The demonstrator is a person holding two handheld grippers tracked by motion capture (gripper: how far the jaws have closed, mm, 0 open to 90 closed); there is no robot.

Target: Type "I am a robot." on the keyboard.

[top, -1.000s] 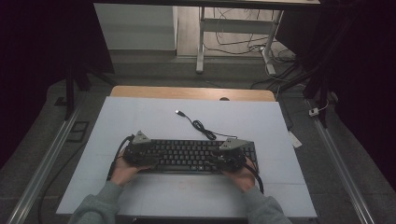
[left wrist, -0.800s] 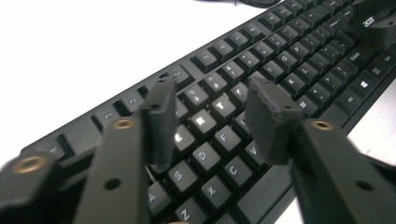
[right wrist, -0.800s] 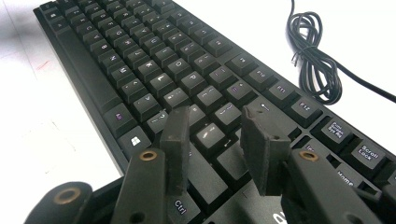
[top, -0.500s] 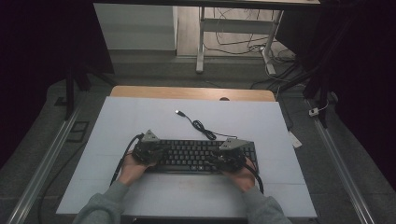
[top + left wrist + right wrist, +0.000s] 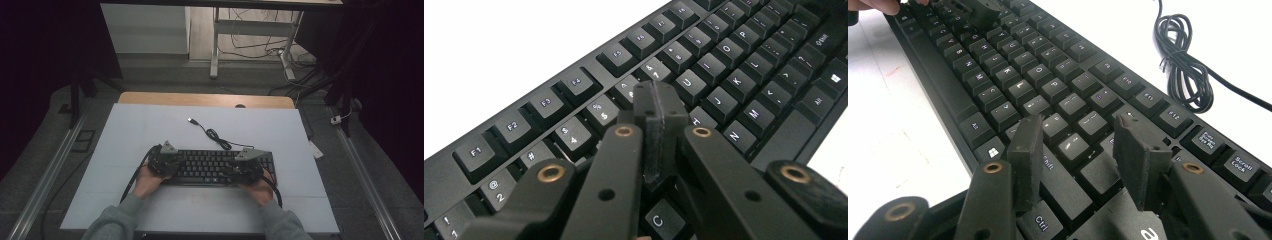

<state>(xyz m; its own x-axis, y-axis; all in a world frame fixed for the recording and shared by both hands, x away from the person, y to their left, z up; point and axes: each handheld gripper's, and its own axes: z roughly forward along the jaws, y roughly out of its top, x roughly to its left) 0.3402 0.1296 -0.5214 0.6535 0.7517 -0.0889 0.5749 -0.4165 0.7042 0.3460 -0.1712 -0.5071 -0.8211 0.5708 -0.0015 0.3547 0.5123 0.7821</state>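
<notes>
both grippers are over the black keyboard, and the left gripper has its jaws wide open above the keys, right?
Not quite: the left gripper has its jaws shut together with nothing between them, as the left gripper view shows. Both grippers are indeed over the black keyboard; the right gripper is the one with parted jaws.

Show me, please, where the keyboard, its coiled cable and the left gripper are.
keyboard (image 5: 210, 167): high view, middle of its key field.
coiled cable (image 5: 1182, 60): right gripper view, on the bundled loops.
left gripper (image 5: 659, 107): left gripper view, where the shut tips meet.

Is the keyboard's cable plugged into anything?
No: in the high view the cable lies coiled on the white table behind the keyboard, its USB plug free.
</notes>
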